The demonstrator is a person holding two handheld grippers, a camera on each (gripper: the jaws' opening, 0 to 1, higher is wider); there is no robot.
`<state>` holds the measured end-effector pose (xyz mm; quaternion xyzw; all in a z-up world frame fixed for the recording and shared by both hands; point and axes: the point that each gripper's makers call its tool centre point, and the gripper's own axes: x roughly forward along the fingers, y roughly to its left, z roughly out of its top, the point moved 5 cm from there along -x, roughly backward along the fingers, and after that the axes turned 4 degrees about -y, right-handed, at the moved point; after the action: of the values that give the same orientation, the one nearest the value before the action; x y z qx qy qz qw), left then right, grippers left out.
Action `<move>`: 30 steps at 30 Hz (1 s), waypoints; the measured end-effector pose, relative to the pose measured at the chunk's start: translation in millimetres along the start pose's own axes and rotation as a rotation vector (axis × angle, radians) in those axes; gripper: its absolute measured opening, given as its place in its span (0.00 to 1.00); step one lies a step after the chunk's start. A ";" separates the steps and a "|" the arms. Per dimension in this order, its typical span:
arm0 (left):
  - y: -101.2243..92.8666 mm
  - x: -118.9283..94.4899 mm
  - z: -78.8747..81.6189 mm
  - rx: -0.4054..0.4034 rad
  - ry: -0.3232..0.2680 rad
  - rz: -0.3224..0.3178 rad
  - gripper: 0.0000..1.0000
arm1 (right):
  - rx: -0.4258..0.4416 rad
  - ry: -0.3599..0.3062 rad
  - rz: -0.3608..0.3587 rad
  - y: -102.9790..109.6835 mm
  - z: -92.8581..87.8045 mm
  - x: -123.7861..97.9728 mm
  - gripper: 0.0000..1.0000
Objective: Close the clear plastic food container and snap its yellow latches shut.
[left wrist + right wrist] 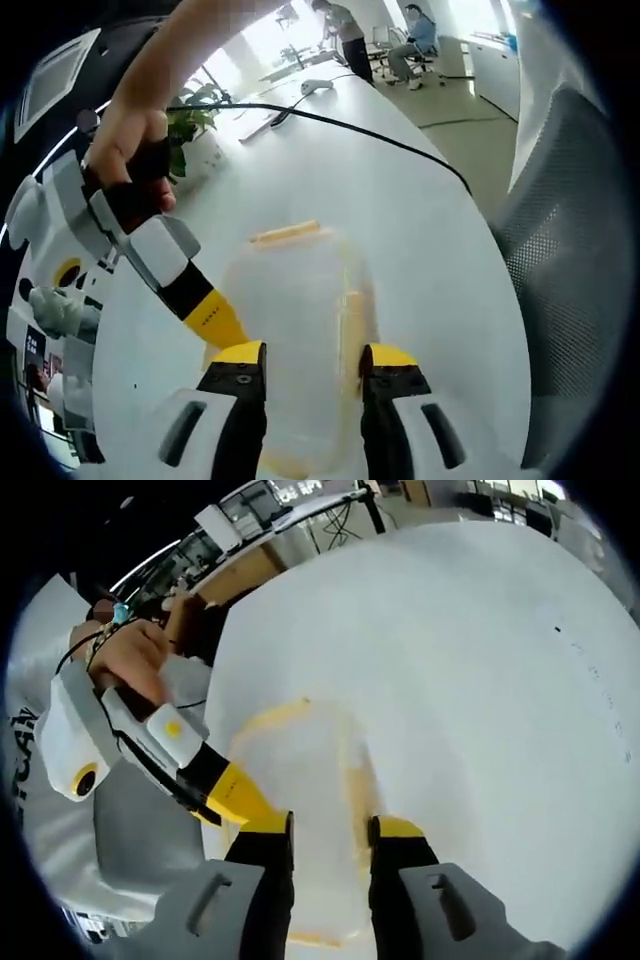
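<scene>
The clear plastic container (300, 300) lies on the white table (420, 230) with its lid on. A yellow latch (285, 233) runs along its far edge and another (352, 320) along its right side. My left gripper (315, 360) hovers over the lid, jaws apart. The right gripper (215, 318), held by a hand, touches the container's left edge with its yellow tip. In the right gripper view the container (300, 770) lies under my right gripper (330, 830), whose jaws are also spread. There the left gripper (237, 797) meets the container's left side.
A black cable (380, 135) crosses the table beyond the container, and a potted plant (190, 125) stands at the far left. A grey mesh chair (570, 260) is at the table's right edge. People (345, 35) are far behind. Bare tabletop (480, 660) spreads right.
</scene>
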<state>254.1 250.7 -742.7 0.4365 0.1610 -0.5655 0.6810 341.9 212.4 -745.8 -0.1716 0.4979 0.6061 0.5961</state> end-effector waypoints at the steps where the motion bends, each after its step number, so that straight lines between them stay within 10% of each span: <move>1: 0.2 0.0 -0.4 0.000 -0.001 -0.003 0.31 | 0.000 0.010 0.004 -0.5 -1.1 0.2 0.23; 14: -1.0 -0.7 -1.9 -0.005 0.000 0.006 0.32 | 0.012 -0.001 -0.001 -2.4 1.8 1.8 0.26; 26: 2.0 -4.6 -0.1 -0.039 -0.029 -0.024 0.33 | -0.089 -0.034 -0.056 9.2 8.9 -2.2 0.26; 30: 0.7 -16.3 -6.6 -0.067 0.000 -0.047 0.45 | -0.240 0.020 -0.115 14.4 4.3 -9.7 0.29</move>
<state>251.5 266.0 -734.5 0.4094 0.1901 -0.5756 0.6818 332.9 213.5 -730.4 -0.2762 0.4170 0.6244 0.6000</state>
